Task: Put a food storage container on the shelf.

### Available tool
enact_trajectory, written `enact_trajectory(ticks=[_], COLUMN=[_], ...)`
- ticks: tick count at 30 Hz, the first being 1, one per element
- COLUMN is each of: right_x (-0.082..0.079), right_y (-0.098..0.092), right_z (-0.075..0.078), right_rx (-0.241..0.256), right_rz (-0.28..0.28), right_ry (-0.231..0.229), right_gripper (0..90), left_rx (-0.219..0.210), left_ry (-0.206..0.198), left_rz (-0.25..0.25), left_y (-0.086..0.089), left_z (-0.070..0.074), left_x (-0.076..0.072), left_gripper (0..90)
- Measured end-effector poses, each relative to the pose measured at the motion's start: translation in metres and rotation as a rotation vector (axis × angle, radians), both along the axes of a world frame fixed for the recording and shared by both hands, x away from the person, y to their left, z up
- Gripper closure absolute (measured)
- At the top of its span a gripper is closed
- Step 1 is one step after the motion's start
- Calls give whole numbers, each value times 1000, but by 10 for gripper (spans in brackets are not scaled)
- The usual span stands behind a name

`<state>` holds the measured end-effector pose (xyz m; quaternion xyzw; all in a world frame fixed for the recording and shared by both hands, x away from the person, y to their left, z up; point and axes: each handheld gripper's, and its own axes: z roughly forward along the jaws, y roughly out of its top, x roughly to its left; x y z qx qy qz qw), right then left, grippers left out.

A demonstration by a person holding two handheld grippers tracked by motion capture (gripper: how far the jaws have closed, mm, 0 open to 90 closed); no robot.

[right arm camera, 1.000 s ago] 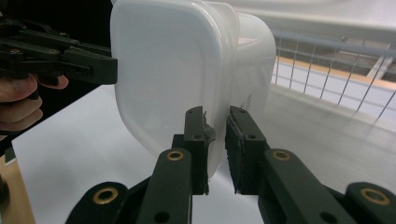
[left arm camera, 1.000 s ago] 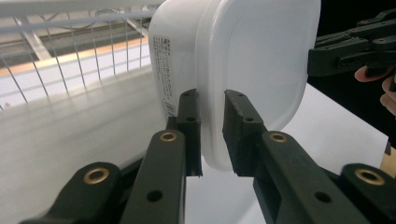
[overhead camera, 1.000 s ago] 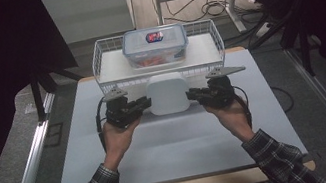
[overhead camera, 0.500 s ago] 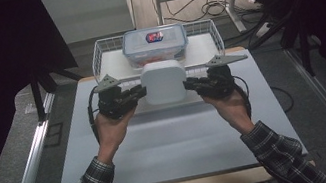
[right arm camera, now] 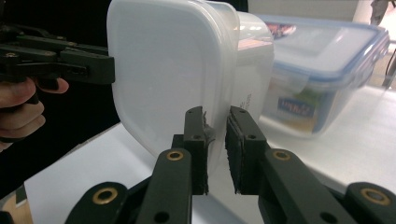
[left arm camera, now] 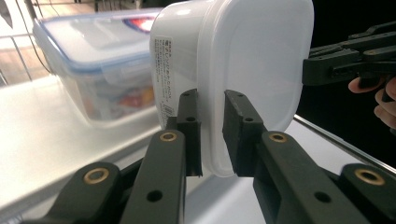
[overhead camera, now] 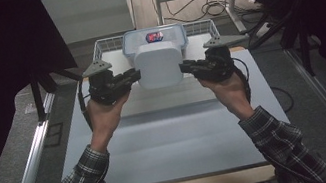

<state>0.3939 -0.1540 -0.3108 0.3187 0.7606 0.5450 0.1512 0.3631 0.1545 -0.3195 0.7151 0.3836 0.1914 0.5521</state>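
White tub [overhead camera: 159,64], black grippers, plaid sleeves [overhead camera: 282,144]

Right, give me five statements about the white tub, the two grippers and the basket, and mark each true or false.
1. Both grippers clamp the white lidded tub, the left gripper on one side rim and the right gripper on the opposite one. True.
2. The tub rests flat on the table. False: it is held up off the table, in front of the wire basket.
3. A clear container with a blue-edged lid sits in the wire basket. True.
4. The white tub has its lid off. False: its lid is on, and the jaws grip at the lid's rim.
5. The person's sleeves are plain white. False: they are plaid.
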Motion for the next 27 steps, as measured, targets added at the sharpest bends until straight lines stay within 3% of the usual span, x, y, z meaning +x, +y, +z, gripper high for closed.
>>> enact_trajectory(ticks=[17,27], right_x=[33,62], right_y=[6,9], right_z=[53,59], right_rx=[26,55], right_rz=[-44,-69], right_ry=[-37,17], right_gripper=[777,769], left_rx=[-31,-39], left_ry=[-16,26], left_rz=[27,34], left_y=[1,1], left_z=[50,57], left_x=[35,61], left_gripper=[777,774])
